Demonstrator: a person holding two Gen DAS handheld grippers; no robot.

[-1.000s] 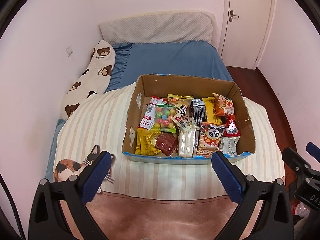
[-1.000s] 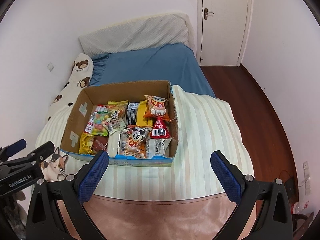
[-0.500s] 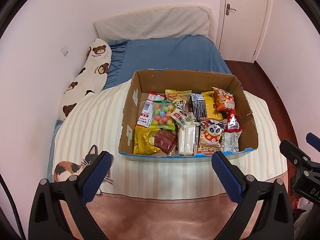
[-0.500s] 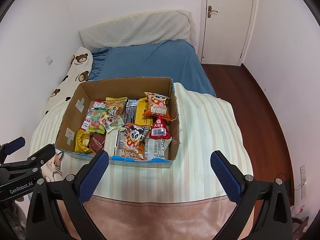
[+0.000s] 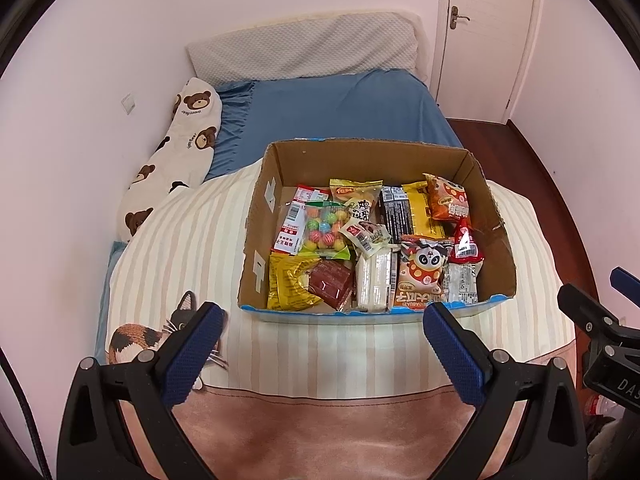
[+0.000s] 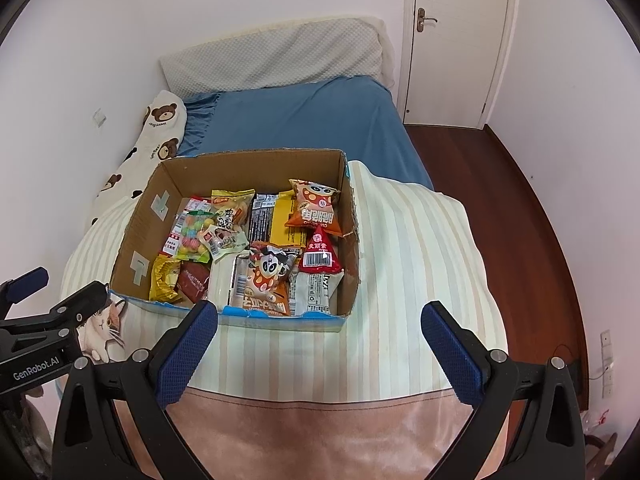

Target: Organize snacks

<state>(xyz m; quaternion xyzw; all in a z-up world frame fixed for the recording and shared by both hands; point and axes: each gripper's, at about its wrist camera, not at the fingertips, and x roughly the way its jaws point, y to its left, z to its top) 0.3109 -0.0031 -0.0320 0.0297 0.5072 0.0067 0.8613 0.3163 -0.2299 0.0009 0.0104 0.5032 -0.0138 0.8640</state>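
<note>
An open cardboard box (image 5: 372, 156) (image 6: 248, 164) rests on the striped blanket, filled with several snack packs. Among them are a bag of coloured candy balls (image 5: 324, 230), a panda-print pack (image 5: 424, 276) (image 6: 266, 280), a red triangular pack (image 5: 465, 245) (image 6: 320, 254) and an orange bag (image 5: 446, 202) (image 6: 314, 208). My left gripper (image 5: 322, 322) hovers open just in front of the box's near wall. My right gripper (image 6: 318, 322) is open too, nearer the box's right corner. Neither holds anything.
The box sits on a bed with a blue sheet (image 5: 336, 108), a grey pillow (image 5: 304, 48) at the head and a bear-print bolster (image 5: 180, 148) along the left wall. A white door (image 6: 456, 40) and wooden floor (image 6: 532, 216) lie to the right.
Both grippers have risen and tipped slightly downward, so the box sits lower and more centred in each view. Both stay open and the snacks have not moved.
</note>
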